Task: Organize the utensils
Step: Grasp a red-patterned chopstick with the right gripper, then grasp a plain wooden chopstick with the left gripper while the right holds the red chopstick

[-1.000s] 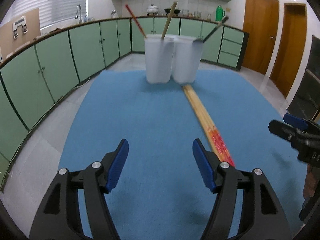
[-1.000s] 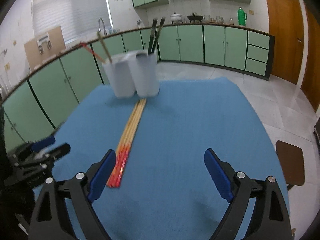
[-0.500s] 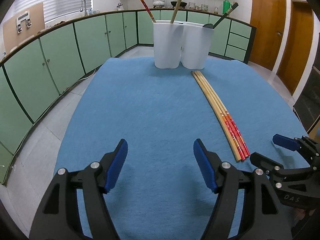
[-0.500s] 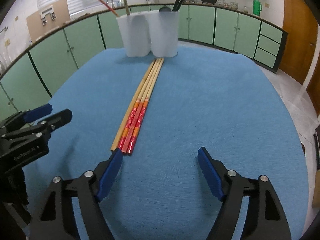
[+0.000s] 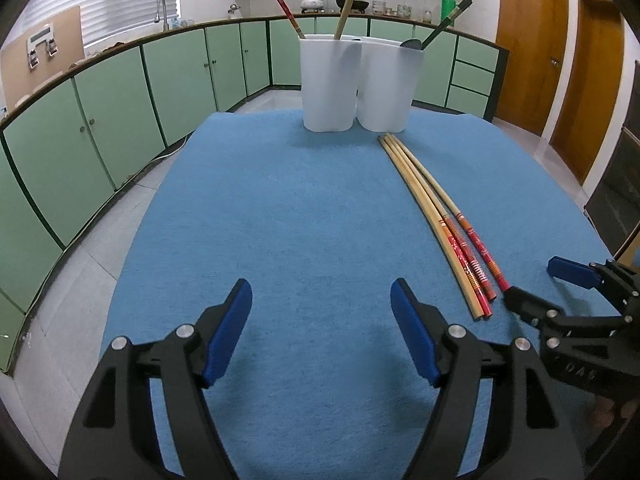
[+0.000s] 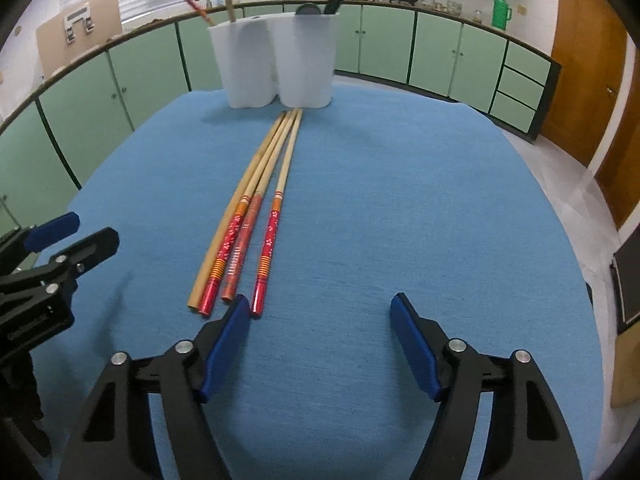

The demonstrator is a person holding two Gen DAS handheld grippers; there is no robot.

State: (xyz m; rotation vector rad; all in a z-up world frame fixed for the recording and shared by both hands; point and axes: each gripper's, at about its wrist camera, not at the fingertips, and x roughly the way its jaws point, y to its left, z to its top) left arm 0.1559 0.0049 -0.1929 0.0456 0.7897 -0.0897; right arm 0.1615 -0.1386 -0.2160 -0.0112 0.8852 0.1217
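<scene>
Several wooden chopsticks with red patterned ends [image 6: 256, 208] lie side by side on the blue cloth [image 6: 400, 208], running toward a white two-part holder [image 6: 276, 64]. The holder has chopsticks in its left cup and dark utensils in its right cup. My right gripper [image 6: 320, 340] is open and empty, its left finger just short of the chopsticks' red ends. My left gripper [image 5: 322, 334] is open and empty, left of the chopsticks [image 5: 436, 216]. The holder [image 5: 358, 84] stands at the far edge. The right gripper [image 5: 536, 288] shows at the right of the left wrist view.
The blue cloth covers a table [image 5: 280, 220] that drops off to tiled floor on all sides. Green kitchen cabinets [image 5: 120, 96] run behind and to the left. Wooden doors [image 5: 532, 40] stand at the right.
Both grippers have come lower and closer over the table. The right gripper has moved up to the chopsticks' red ends. Both stay open.
</scene>
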